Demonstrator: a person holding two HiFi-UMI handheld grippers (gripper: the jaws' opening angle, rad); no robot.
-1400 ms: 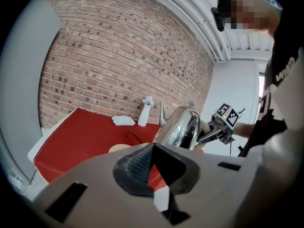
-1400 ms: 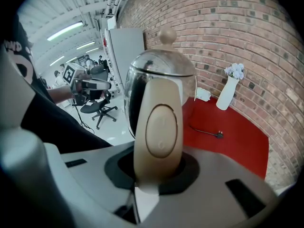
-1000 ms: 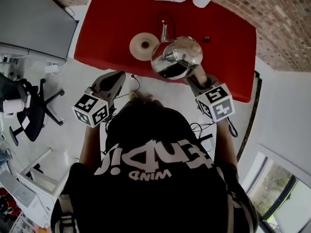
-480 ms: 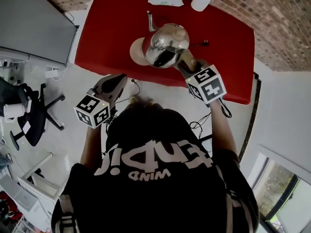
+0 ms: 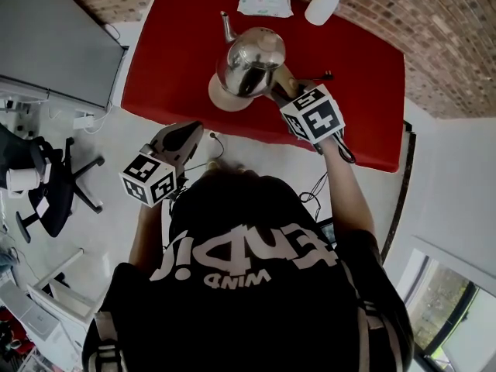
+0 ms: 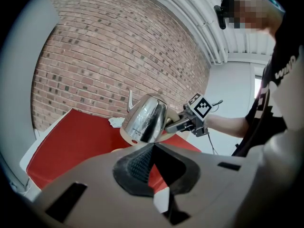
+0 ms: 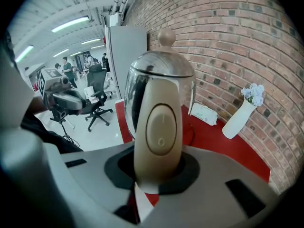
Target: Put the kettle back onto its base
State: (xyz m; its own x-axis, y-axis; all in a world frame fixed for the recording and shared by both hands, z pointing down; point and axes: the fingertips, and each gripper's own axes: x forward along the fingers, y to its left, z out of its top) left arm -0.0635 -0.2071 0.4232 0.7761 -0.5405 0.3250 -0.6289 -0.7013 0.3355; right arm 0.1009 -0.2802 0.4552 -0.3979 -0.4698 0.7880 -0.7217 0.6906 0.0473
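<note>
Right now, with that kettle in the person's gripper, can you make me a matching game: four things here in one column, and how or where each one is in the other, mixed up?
Things
1. kettle
2. base
3. vase
4. left gripper

States
A. shut, holding nothing
B. white, with flowers, at the far edge of the red table, by the brick wall
C. gripped by its handle in the right gripper
D. cream disc lying on the red table, partly hidden by the kettle

Pairs: 1-C, 2-D, 3-B, 4-A
</note>
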